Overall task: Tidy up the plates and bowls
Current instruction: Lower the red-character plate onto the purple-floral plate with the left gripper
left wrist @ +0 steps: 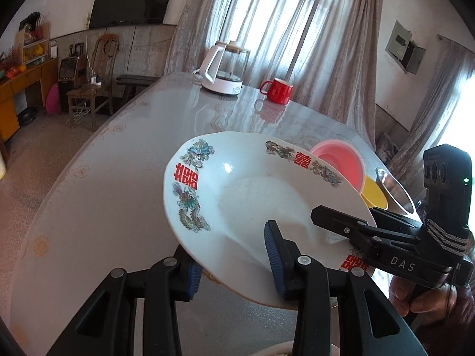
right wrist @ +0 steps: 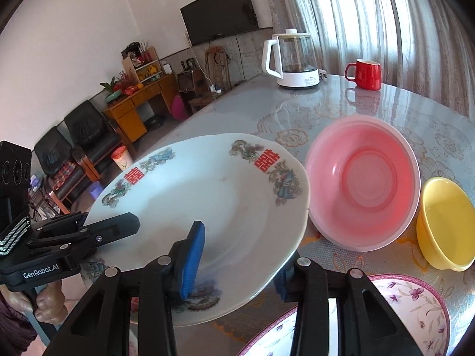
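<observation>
The white plate [right wrist: 202, 207] was held tilted above the glass-topped table [left wrist: 118, 178], between both tools. The left gripper [left wrist: 234, 264] and the right gripper [right wrist: 237, 255] each clamped its near rim, one blue ribbed pad above and one beneath. I judged that the smooth glazed porcelain could slip, because each hold covered only a thin edge; if the hands moved unevenly, the plate could twist free and strike the pink bowl [right wrist: 362, 187] just beside it. The pink bowl and the yellow bowl [right wrist: 445, 222] looked like light, round plastic
</observation>
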### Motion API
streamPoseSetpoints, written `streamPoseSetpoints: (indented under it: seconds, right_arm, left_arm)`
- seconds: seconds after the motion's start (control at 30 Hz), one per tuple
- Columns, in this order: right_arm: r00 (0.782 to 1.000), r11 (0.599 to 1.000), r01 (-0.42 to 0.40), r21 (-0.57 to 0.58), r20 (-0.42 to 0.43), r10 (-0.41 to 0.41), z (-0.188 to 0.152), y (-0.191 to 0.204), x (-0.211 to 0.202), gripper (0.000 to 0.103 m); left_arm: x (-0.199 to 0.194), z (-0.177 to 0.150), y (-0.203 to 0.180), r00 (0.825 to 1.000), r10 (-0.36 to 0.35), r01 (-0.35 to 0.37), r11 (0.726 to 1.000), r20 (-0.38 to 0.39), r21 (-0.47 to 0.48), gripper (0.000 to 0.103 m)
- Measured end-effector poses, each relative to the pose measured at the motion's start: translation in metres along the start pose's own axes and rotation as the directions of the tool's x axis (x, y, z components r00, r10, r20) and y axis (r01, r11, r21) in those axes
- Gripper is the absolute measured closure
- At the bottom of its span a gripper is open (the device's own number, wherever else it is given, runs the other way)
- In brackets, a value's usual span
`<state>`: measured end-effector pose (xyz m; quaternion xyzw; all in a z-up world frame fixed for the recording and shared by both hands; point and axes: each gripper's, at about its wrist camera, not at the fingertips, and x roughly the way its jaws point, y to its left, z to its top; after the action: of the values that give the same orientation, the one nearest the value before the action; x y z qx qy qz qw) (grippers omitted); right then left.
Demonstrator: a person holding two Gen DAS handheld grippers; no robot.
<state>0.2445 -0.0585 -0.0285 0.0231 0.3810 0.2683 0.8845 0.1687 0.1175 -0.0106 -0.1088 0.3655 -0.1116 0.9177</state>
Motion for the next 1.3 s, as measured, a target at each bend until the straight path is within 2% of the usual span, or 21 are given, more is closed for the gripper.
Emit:
streamPoseSetpoints:
  seconds: [0.27, 0.57, 0.87, 1.07, 1.3]
  right_arm:
    - [0.997, 0.999, 0.011, 0.034, 0.072, -0.013, -0.015, 0.007, -0.039, 0.062]
    - [0.989, 0.992, 0.066, 0.106, 0.125, -0.079, -0.053, -0.003, -0.096, 0.062]
    - [0.975, 0.965, 0.145, 0.217, 0.132, -0.176, -0.093, -0.036, -0.138, 0.062]
    - [0.970, 0.940, 0.182, 0.290, 0.106, -0.220, -0.114, -0.058, -0.146, 0.062]
    - [0.972, 0.922, 0.196, 0.333, 0.060, -0.228, -0.131, -0.074, -0.146, 0.062]
  left_arm:
    - [-0.031, -0.011, -0.028, 0.999, -0.019, 0.017, 0.999, 0.051, 0.049, 0.064]
    - [-0.047, -0.036, -0.074, 0.995, -0.097, 0.093, 0.991, 0.038, 0.100, 0.064]
    - [-0.032, -0.063, -0.126, 0.983, -0.175, 0.181, 0.973, -0.053, 0.145, 0.063]
    - [-0.014, -0.075, -0.146, 0.976, -0.185, 0.203, 0.966, -0.118, 0.162, 0.063]
    - [0.005, -0.082, -0.154, 0.966, -0.184, 0.213, 0.964, -0.181, 0.158, 0.063]
